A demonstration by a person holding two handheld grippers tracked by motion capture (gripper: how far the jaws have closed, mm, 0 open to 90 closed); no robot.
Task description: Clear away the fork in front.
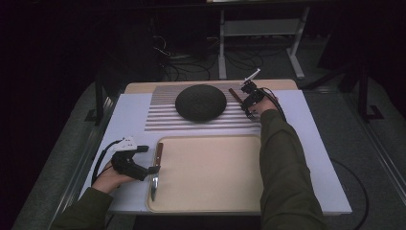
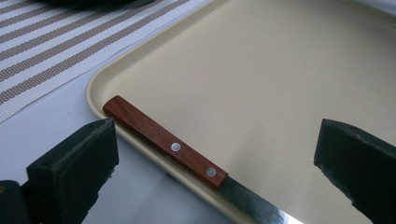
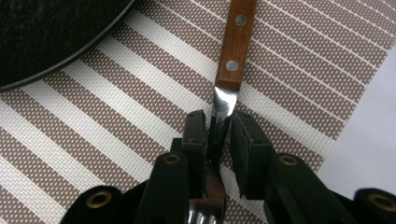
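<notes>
A white table (image 1: pixel 316 143) stands in a dark room, with grey floor around it, loose cables and a pale metal frame (image 1: pixel 261 28) behind. On it lie one brown-and-white striped placemat (image 1: pixel 163 112), one dark round dish (image 1: pixel 200 101) on that mat, and one cream tray (image 1: pixel 210 175) nearer the person. There are two pieces of wooden-handled cutlery: a knife (image 1: pixel 155 175) lying along the tray's left rim, and a fork (image 3: pixel 229 70) on the mat just right of the dish. The left gripper (image 1: pixel 154 168) is beside the knife with its jaws spread wide, the handle between them untouched. The right gripper (image 3: pixel 218 128) pinches the fork's metal neck. No writing can be read anywhere
</notes>
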